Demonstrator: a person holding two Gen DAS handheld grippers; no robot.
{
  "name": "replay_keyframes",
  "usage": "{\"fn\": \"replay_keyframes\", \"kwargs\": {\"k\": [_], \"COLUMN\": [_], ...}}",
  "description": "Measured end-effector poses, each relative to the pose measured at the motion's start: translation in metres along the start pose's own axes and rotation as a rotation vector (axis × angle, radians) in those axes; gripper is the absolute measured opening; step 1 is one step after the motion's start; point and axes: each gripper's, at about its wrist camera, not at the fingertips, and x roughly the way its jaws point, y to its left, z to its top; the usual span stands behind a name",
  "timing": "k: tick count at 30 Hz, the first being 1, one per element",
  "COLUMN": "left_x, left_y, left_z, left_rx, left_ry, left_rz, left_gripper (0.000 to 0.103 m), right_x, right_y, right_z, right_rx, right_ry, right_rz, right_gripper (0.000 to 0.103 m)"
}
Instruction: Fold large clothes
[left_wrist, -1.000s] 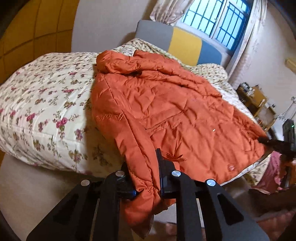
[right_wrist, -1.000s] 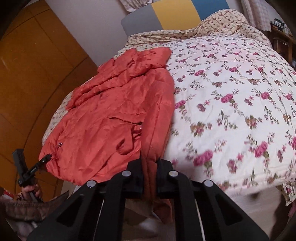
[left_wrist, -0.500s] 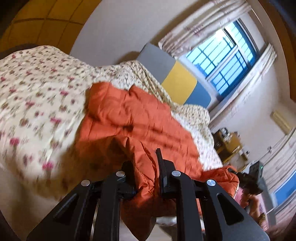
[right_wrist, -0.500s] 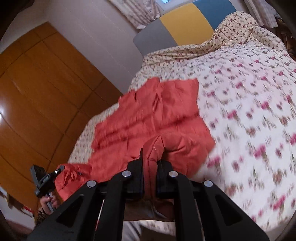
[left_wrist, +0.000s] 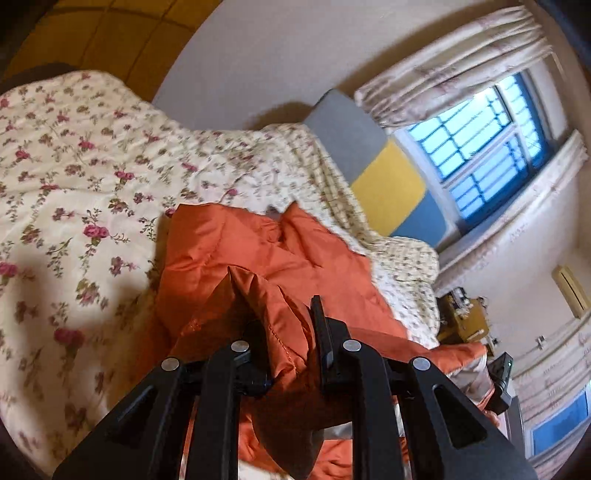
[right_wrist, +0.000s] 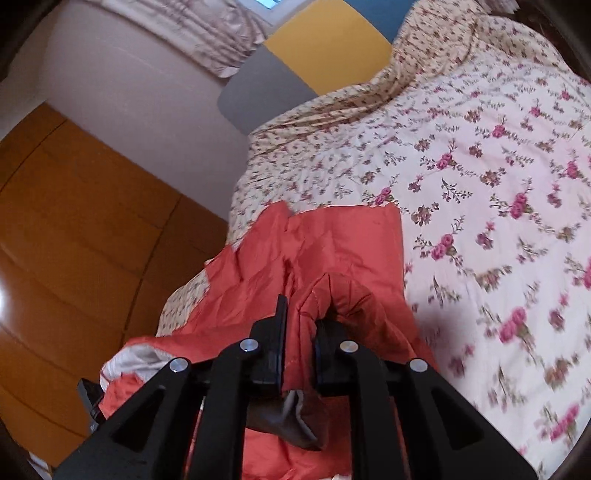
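Now my left gripper (left_wrist: 291, 332) is clamped on a bunched fold of the orange quilted jacket (left_wrist: 258, 254), and my right gripper (right_wrist: 300, 332) pinches another fold of the same jacket; its jaws have just been opening a little, but the fabric is between them and the pads press on it. The jacket lies partly on the bed, its far part flat on the floral quilt (left_wrist: 74, 177), the near part lifted toward my grippers and folded back, so the pale lining (right_wrist: 136, 356) shows at the edge on the right wrist view.

About the surface: the quilt is cream w/ pink roses and green-brown leaves, it covers the whole bed and is a bit wrinkled near the head end. Behind it stands a padded headboard (left_wrist: 388, 184) w/ grey, yellow and blue panels.

About the room: the wall behind the headboard is plain and pale. A window (left_wrist: 476, 147) w/ bars gives blue light, and a pale patterned curtain (left_wrist: 450, 66) hangs above it. Beside the bed, on the window side, is a yellowish-brown small table (left_wrist: 465, 314) w/ small things on it, too blurred to name. On the other side of the bed are orange-brown wooden wardrobe panels (right_wrist: 81, 240), shiny. Both views are tilted and partly blurred.
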Motion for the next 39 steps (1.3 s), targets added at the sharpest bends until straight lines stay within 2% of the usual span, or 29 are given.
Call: {"fn": "replay_keyframes", "kwargs": {"k": [3, 5, 8, 9, 10, 11, 12, 13, 15, 17, 19, 21, 23, 24, 26, 28, 29, 30, 31, 32, 34, 37, 39], "left_x": [0.027, 0.038, 0.047, 0.047, 0.046, 0.042, 0.037, 0.029, 0.009, -0.004, -0.011, -0.012, -0.007, -0.002, 0.013, 0.033, 0.043, 0.047, 0.048, 0.054, 0.061, 0.063, 0.063], "left_y": [0.011, 0.016, 0.022, 0.024, 0.027, 0.028, 0.026, 0.026, 0.026, 0.029, 0.035, 0.044, 0.054, 0.059, 0.067, 0.074, 0.075, 0.074, 0.070, 0.063, 0.054, 0.047, 0.040], "left_z": [0.010, 0.014, 0.021, 0.024, 0.027, 0.028, 0.029, 0.031, 0.035, 0.033, 0.026, 0.013, -0.006, -0.013, -0.026, -0.037, -0.042, -0.044, -0.045, -0.047, -0.049, -0.054, -0.059], "left_rx": [-0.027, -0.043, -0.082, -0.104, -0.131, -0.155, -0.169, -0.181, -0.171, -0.150, -0.129, -0.101, -0.081, -0.078, -0.072, -0.072, -0.076, -0.059, -0.029, 0.007, 0.050, 0.063, 0.088], "left_ry": [0.031, 0.042, 0.043, 0.035, 0.019, -0.011, -0.046, -0.096, -0.199, -0.236, -0.235, -0.203, -0.147, -0.117, -0.052, 0.027, 0.059, 0.061, 0.047, 0.071, 0.101, 0.133, 0.141], "left_rz": [0.044, 0.047, 0.020, -0.003, -0.036, -0.062, -0.074, -0.079, -0.088, -0.071, -0.048, -0.024, 0.007, 0.011, 0.011, 0.062, 0.065, 0.076, 0.090, 0.091, 0.110, 0.083, 0.083], "left_gripper": [0.016, 0.018, 0.034, 0.047, 0.067, 0.076, 0.088, 0.093, 0.096, 0.097, 0.100, 0.100, 0.100, 0.100, 0.100, 0.100, 0.100, 0.099, 0.097, 0.093, 0.080, 0.067, 0.064], "right_x": [0.028, 0.038, 0.048, 0.050, 0.052, 0.052, 0.050, 0.046, 0.032, 0.014, 0.003, -0.003, 0.001, 0.007, 0.030, 0.050, 0.057, 0.064, 0.071, 0.074, 0.075, 0.063, 0.053], "right_y": [-0.013, -0.020, -0.027, -0.029, -0.032, -0.034, -0.034, -0.034, -0.030, -0.024, -0.026, -0.033, -0.050, -0.055, -0.068, -0.074, -0.075, -0.075, -0.072, -0.068, -0.065, -0.067, -0.068], "right_z": [0.009, 0.012, 0.015, 0.016, 0.018, 0.019, 0.020, 0.022, 0.022, 0.019, 0.014, 0.006, -0.003, -0.006, -0.011, -0.012, -0.012, -0.013, -0.014, -0.015, -0.016, -0.021, -0.024], "right_rx": [0.041, 0.064, 0.105, 0.121, 0.144, 0.156, 0.163, 0.164, 0.131, 0.054, -0.002, -0.050, -0.080, -0.080, -0.060, -0.047, -0.039, -0.029, -0.032, -0.048, -0.063, -0.076, -0.073], "right_ry": [0.007, 0.002, -0.009, -0.013, -0.026, -0.038, -0.049, -0.077, -0.152, -0.218, -0.232, -0.215, -0.145, -0.109, 0.011, 0.084, 0.104, 0.123, 0.133, 0.140, 0.147, 0.144, 0.138], "right_rz": [-0.027, -0.024, -0.009, -0.004, 0.014, 0.033, 0.053, 0.090, 0.102, 0.086, 0.060, 0.021, -0.038, -0.040, -0.027, 0.016, 0.051, 0.079, 0.067, 0.046, 0.062, 0.103, 0.118], "right_gripper": [0.016, 0.017, 0.025, 0.032, 0.042, 0.049, 0.067, 0.080, 0.090, 0.095, 0.101, 0.101, 0.101, 0.101, 0.101, 0.098, 0.096, 0.085, 0.076, 0.068, 0.050, 0.037, 0.035]}}
